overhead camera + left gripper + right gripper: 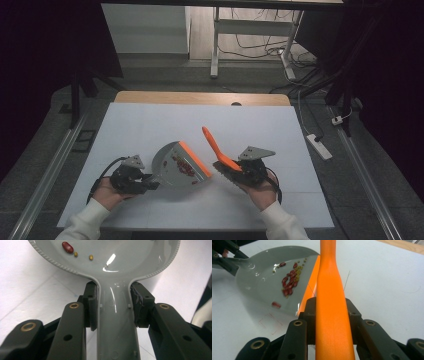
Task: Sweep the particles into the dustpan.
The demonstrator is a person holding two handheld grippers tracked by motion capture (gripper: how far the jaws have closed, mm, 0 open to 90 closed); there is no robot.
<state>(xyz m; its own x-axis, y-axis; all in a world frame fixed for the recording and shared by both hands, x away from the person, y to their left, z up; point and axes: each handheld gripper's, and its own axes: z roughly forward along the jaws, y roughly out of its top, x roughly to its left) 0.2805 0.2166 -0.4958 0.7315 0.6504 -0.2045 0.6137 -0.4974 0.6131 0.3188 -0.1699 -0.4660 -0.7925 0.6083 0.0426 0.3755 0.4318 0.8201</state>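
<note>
High view: left claw (150, 184) clamped on grey dustpan (177, 167) handle, pan lifted and tilted over white counter (150, 125), orange lip (195, 157) toward the brush. Right claw (231, 170) clamped on orange brush (216, 146), handle slanting up and away from the hand. Pan and brush just beside each other at mid-counter, contact impossible to tell from here.

Left claw view: both pads tight against the pan's narrow handle neck (115, 312). Pan bowl (130, 257) cut off at top edge. 1 red bean (67, 247) and 2 small yellowish grains (91, 257) near the bowl's rear wall; not resolvable from above.

Right claw view: pads gripping brush handle (332, 315) on both sides. Pan (262, 282) seen left of the handle with a cluster of red beans (290, 282) and small yellow grains (299, 269) running toward the orange lip (310, 287); 1 bean (276, 305) apart, near the pan's front edge. Left claw (230, 262) at top-left corner, on pan handle.

Hidden: brush bristles under the right hand, hard to make out. Handle blocks part of the pan's lip in right claw view. Bean count unclear, some blurred.
</note>
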